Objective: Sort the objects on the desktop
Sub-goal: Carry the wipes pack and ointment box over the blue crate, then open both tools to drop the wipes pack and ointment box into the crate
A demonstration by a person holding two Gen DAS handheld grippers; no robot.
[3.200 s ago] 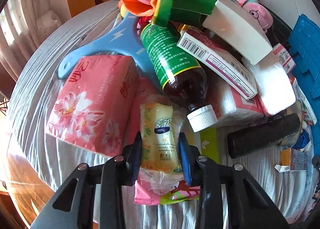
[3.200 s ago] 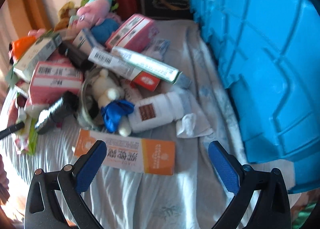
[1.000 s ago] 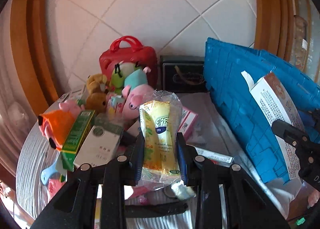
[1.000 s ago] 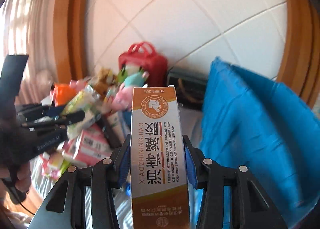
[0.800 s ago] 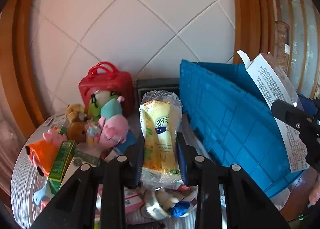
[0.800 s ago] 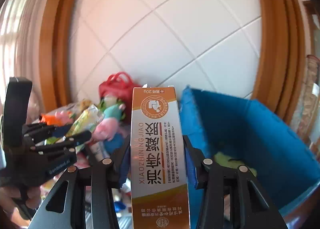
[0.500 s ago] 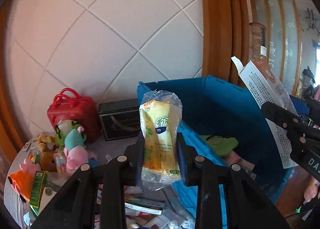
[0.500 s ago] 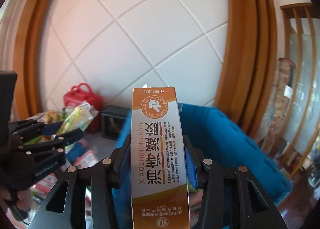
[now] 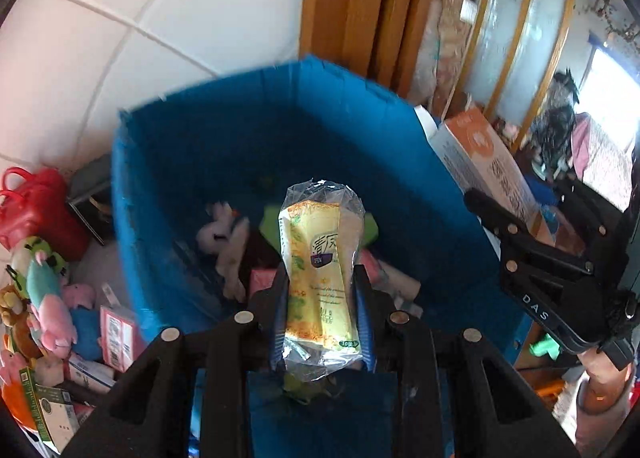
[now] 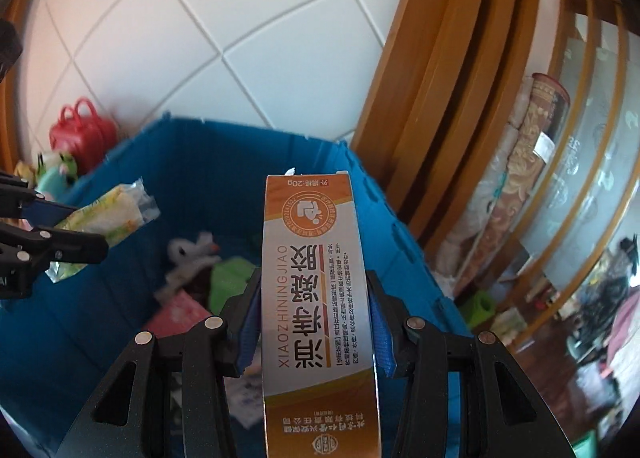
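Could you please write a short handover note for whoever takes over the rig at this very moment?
Left tongs: shut on the yellow wipes packet, held above the open blue crate.
Right tongs: shut on the orange and white medicine box, also above the crate.
Done: a white plush toy, a green item and a pink box already lie in the crate.
Left: release both items into the crate, probably one at a time. More plush toys and boxes wait on the table left of the crate, beside the red case.
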